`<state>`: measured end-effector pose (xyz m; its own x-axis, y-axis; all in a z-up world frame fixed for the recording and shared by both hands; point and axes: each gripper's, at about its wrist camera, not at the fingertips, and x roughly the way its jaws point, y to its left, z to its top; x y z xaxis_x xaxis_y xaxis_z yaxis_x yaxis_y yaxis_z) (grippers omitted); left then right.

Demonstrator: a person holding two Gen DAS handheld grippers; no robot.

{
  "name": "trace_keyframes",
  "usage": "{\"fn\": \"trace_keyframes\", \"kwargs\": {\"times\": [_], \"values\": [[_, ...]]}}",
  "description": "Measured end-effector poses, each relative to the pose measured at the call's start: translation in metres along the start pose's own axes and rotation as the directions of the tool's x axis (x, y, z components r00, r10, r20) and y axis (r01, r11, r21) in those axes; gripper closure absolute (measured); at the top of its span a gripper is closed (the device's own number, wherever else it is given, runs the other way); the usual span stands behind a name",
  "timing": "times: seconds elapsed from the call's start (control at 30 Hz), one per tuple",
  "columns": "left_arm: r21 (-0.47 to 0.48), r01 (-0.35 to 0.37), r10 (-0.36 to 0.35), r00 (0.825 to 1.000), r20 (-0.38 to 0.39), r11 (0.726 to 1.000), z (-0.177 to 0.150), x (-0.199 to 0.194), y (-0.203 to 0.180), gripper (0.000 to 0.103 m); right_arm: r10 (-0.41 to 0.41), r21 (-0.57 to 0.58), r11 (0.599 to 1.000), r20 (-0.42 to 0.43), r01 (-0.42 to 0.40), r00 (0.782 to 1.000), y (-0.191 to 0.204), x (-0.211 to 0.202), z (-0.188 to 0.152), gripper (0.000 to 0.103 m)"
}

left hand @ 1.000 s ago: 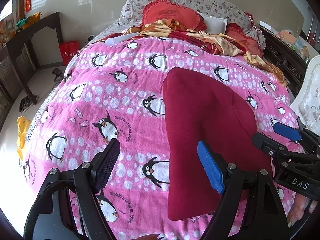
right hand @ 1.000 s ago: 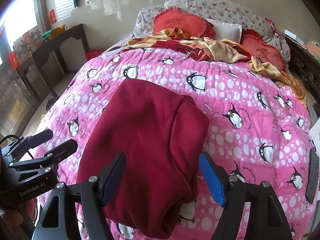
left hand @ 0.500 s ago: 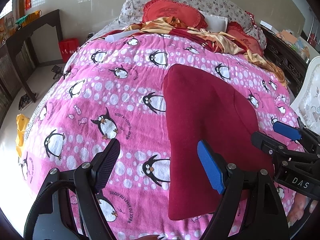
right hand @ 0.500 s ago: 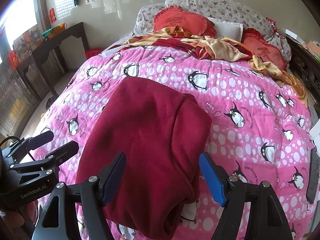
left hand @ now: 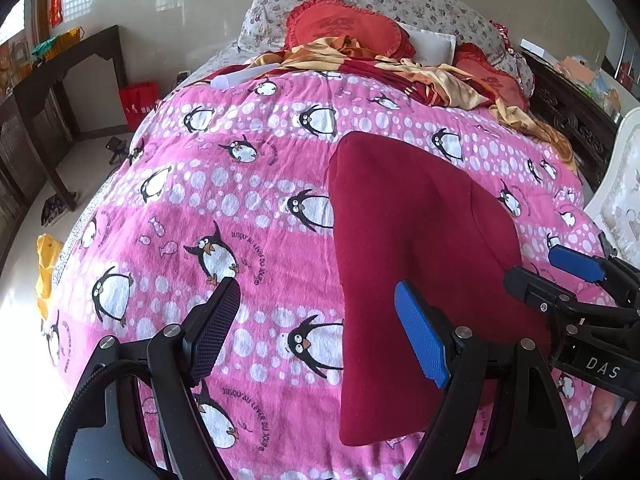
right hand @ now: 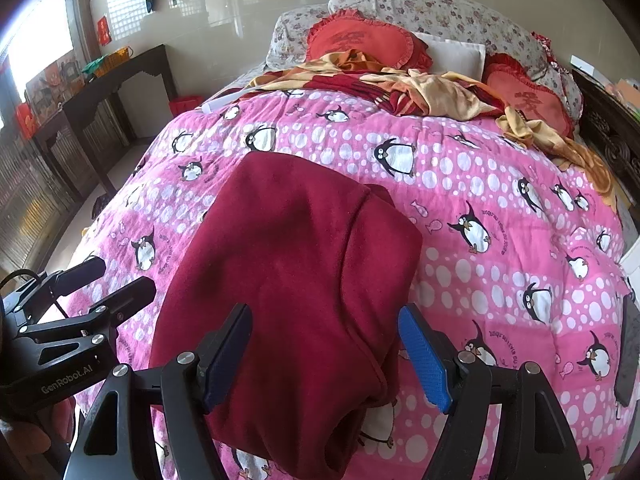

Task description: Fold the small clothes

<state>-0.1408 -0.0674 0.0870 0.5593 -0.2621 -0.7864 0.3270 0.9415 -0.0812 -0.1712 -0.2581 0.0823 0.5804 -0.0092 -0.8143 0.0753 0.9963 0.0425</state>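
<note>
I saw a big pink penguin blanket (left hand: 248, 216) spread over the bed. Far back lay a red heart pillow (right hand: 360, 42), flowery pillows (right hand: 440, 8) and a messy yellow and red cloth (right hand: 400, 84). A dark wooden table (left hand: 60, 64) stood by the wall, away from the bed. Nothing sat between my claws and the dark red garment (right hand: 296, 280). It lay folded and flat on the blanket, close to me, with a rounded edge on one side. My left gripper (left hand: 316, 332) hung released over the blanket beside it. My right gripper (right hand: 324, 356) hung released above it, not touching.
</note>
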Motion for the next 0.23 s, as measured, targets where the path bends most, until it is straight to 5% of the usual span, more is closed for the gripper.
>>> {"fn": "trace_keyframes", "kwargs": {"times": [0.23], "values": [[0.023,-0.006,0.006,1.000,0.014,1.000,0.0006,-0.0008,-0.0053,0.023,-0.001,0.010,1.000,0.008,0.001,1.000,-0.0056,-0.0019,-0.0003,0.030]]}}
